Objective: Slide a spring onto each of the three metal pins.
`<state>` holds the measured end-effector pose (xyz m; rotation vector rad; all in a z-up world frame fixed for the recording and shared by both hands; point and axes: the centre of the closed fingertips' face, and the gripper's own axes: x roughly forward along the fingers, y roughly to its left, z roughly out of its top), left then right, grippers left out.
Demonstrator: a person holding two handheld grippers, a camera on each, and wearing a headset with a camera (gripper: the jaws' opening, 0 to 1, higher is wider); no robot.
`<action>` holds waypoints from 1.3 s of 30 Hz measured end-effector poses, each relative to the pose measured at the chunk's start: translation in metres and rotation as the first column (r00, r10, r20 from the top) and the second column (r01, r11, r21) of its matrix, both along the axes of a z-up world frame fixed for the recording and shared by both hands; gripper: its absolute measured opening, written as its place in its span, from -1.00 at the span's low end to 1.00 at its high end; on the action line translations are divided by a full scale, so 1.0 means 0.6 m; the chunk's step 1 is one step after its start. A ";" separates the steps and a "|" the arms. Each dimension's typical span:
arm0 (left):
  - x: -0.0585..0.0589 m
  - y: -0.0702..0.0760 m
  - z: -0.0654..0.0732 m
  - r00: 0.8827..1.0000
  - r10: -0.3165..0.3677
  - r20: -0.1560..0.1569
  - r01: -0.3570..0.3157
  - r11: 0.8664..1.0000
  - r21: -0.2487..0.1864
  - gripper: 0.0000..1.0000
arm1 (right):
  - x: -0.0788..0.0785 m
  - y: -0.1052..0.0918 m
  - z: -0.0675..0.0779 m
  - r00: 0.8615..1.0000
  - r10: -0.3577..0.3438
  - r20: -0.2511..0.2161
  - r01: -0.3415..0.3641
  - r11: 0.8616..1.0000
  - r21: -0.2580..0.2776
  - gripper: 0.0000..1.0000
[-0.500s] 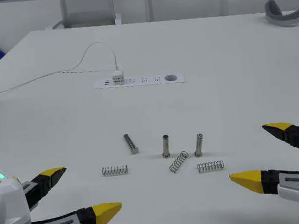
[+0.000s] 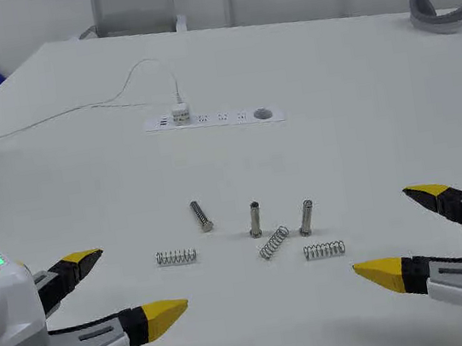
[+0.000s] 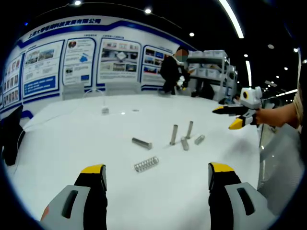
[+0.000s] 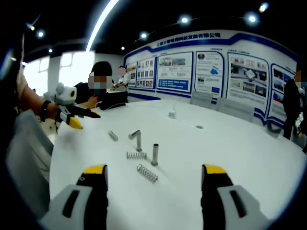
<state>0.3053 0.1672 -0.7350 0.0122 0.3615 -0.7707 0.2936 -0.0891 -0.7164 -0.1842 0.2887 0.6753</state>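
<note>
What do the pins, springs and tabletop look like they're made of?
Pins: probably steel, smooth grey cylinders with a dull sheen. Springs: thin silvery metal wire, wound in open coils. Tabletop: smooth white surface, faintly glossy; laminate or paint, cannot tell.

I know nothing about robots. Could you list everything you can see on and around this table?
metal pins: three, silver, mid-table; two upright, one lying on its side to their left in the head view
springs: three, silver, lying loose beside the pins, none on a pin
power strip: one, white, farther back on the table
charger plug: one, white, plugged into the strip
curved object: one, grey, far right of the table
table: one, white
chairs: two, pale, behind the table
left gripper: one, grey and black with yellow tips, open, near left
right gripper: one, same colours, open, near right
</note>
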 end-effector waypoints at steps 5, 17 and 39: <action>0.013 -0.002 0.010 1.000 0.008 0.004 -0.007 1.000 -0.014 0.76 | 0.001 0.000 0.000 1.000 -0.002 0.001 0.002 1.000 0.003 0.63; 0.031 -0.006 0.015 1.000 0.007 0.010 -0.007 1.000 -0.015 0.73 | -0.001 0.000 0.004 1.000 -0.007 0.006 0.007 1.000 0.005 0.62; 0.042 -0.002 0.012 1.000 0.011 0.000 -0.011 1.000 -0.017 0.69 | -0.002 0.008 0.001 1.000 0.019 -0.002 -0.019 1.000 -0.014 0.62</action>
